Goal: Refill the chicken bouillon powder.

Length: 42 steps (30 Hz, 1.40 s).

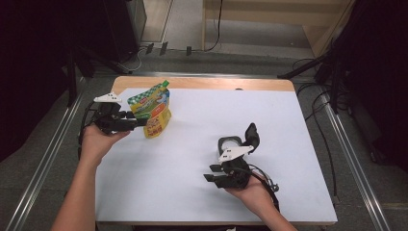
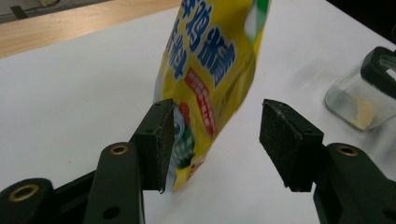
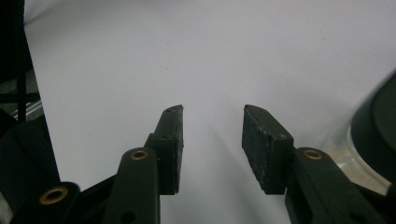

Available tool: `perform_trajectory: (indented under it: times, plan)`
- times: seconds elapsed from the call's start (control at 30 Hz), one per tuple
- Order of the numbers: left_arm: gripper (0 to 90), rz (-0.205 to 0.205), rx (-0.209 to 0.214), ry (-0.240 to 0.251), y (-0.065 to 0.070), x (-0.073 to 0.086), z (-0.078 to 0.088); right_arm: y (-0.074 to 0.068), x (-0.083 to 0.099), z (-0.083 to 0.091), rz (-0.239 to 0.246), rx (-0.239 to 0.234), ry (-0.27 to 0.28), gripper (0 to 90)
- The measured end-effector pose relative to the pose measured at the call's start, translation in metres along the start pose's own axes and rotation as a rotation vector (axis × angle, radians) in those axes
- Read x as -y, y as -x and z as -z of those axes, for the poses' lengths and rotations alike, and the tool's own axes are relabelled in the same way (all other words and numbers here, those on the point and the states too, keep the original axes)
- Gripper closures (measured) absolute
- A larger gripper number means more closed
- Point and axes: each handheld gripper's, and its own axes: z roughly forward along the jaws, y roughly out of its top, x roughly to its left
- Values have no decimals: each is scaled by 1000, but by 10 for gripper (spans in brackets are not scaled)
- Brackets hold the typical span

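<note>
Yellow pouch (image 2: 212, 79) between parted jaws, jar (image 2: 362, 95)

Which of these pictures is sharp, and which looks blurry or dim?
High view: evenly lit, sharp white table. Left gripper view: the yellow pouch is slightly smeared, the glass jar soft. Right gripper view: dimmer, greyish, with the jar's edge blurred at the right.

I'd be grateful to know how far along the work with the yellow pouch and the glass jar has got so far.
Done: the glass jar lies on the white table, apart from the right gripper, whose jaws are open with nothing between them. In hand: the left gripper brackets the upright yellow pouch; one pad sits against it, the other stands off, so it is not yet clamped. Left: closing on the pouch and, probably, bringing it to the jar.
</note>
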Motion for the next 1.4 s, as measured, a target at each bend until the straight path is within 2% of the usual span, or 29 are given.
perform_trajectory:
  times: [0.1, 0.2, 0.27, 0.4, 0.5, 0.6, 0.73, 0.83, 0.9, 0.97, 1.03, 1.07, 1.1, 1.27, 1.4]
  plan:
    - [468, -17, -9, -11, 1, -7, -6, -2, -4, -4, -1, -1, -3, 594]
    - [484, -13, -17, -1, 1, -9, -12, -5, -10, -9, 3, -5, -4, 593]
    - [516, -8, -18, 9, 1, -9, -17, -7, -14, -13, 5, -7, 4, 588]
    - [599, -30, -55, 16, 4, -10, -22, -10, -18, -21, 11, -12, 18, 581]
    - [638, 11, -44, 28, 0, -8, -24, -11, -19, -26, 5, -16, 17, 578]
    - [680, 15, -43, 30, -1, -8, -25, -11, -18, -31, 1, -19, 20, 578]
    - [797, 15, -54, 20, 0, -9, -25, -10, -16, -35, -12, -28, 42, 560]
    - [841, 15, -49, 16, 1, -9, -24, -11, -15, -37, -11, -33, 43, 540]
    - [861, 9, -62, 14, 2, -10, -23, -12, -15, -38, -4, -31, 41, 531]
    - [879, 31, -52, 12, 3, -12, -22, -12, -15, -38, 2, -28, 39, 526]
    - [898, 29, -48, 8, 6, -15, -20, -12, -14, -39, 7, -28, 45, 520]
    - [900, 13, -44, 12, 9, -17, -19, -11, -14, -38, 9, -27, 47, 518]
    - [900, -4, -34, 18, 12, -18, -17, -10, -13, -38, 13, -24, 53, 516]
    - [900, 22, 33, -10, 24, -28, -9, -9, -11, -38, 19, -28, 68, 497]
    - [900, 16, 79, -48, 39, -36, 0, -10, -8, -39, 32, -31, 86, 491]
